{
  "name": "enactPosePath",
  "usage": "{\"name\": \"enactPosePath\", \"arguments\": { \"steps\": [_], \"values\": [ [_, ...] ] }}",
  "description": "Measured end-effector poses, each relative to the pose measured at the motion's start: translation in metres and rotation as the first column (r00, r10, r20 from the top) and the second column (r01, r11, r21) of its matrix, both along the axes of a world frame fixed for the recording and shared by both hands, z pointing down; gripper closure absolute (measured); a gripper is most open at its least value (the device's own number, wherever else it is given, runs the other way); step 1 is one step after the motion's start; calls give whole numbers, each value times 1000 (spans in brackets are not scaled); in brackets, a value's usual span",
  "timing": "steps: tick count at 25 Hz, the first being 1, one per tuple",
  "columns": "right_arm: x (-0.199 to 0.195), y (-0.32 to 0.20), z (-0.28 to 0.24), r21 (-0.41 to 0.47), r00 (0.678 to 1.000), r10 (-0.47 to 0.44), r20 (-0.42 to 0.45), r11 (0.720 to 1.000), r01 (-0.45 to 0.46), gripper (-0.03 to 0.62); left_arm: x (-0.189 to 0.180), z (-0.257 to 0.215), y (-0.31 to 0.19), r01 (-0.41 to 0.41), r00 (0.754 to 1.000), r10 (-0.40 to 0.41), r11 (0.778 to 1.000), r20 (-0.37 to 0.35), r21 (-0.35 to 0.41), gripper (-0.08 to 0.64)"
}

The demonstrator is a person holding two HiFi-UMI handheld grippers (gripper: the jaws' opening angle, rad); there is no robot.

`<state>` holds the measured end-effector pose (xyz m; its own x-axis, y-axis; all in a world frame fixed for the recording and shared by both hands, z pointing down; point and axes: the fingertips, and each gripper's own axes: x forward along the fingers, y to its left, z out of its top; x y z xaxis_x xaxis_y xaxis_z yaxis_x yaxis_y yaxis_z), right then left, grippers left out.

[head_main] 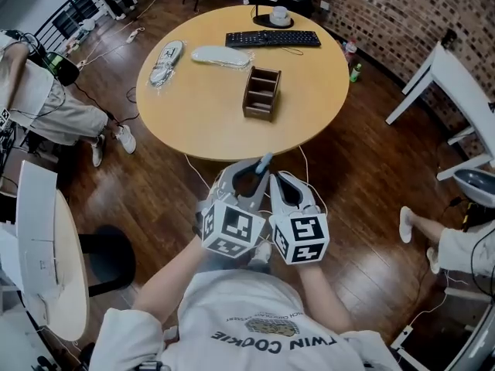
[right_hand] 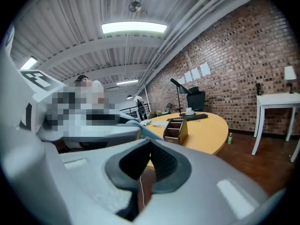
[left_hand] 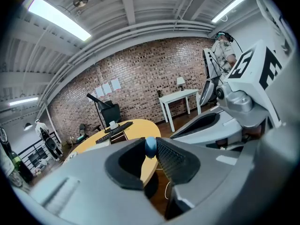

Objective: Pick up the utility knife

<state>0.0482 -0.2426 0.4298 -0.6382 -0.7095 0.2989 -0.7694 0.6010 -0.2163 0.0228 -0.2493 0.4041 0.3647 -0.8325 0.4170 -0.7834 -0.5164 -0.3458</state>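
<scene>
The left gripper [head_main: 259,170] has its jaws narrowly apart, clamped on the utility knife [left_hand: 150,146], whose rounded blue end pokes out just past their tips. The right gripper [right_hand: 150,144] sits just beside it, jaws closed together with nothing between them. Beyond both sets of jaws lies the round table [head_main: 201,114], with a wooden organizer [head_main: 261,93] nearest the jaws and a keyboard [head_main: 272,39] farther off.
</scene>
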Motion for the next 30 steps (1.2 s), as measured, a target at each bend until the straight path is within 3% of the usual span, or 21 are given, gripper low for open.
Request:
{"name": "enactPosePath", "arguments": {
  "steps": [14, 30],
  "values": [
    [-31, 33, 7, 7, 999, 6, -54, 1000, -6, 592, -36, 16, 38, 44, 994, -47, 998, -100, -33, 485],
    [-104, 161, -4, 47, 992, 80, -95, 996, -76, 592, -115, 14, 167, 37, 982, -40, 999, -187, -18, 485]
  ]
}}
